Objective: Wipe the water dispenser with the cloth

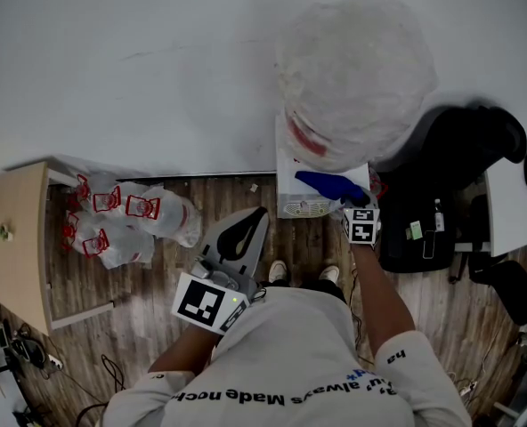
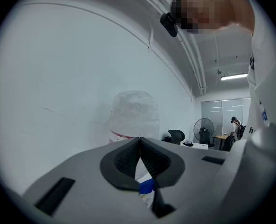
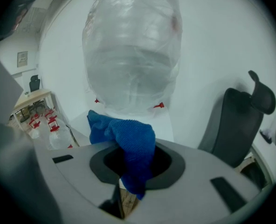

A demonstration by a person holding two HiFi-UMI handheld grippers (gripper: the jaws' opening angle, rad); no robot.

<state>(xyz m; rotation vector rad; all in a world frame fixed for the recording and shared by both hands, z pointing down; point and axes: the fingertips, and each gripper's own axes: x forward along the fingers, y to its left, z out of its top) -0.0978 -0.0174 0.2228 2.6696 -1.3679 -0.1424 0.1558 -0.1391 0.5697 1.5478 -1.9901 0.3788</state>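
Fingers (image 3: 171, 166) of my right gripper (image 3: 135, 162) clamp the blue cloth (image 3: 128, 139) at the top front of the white water dispenser (image 3: 162, 121), just below its plastic-wrapped bottle (image 3: 131, 45); whether the cloth touches, I cannot tell. My left gripper (image 2: 139, 146), fingers pressed together on nothing, hangs well apart from the unit. I judge the wiping barely begun, with front and sides left.

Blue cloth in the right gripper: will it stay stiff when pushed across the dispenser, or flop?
Probably floppy: the blue cloth droops in folds from the right gripper, shut on it. Likely light, as one pinch carries it. Its ribbed weave should drag, not slip.
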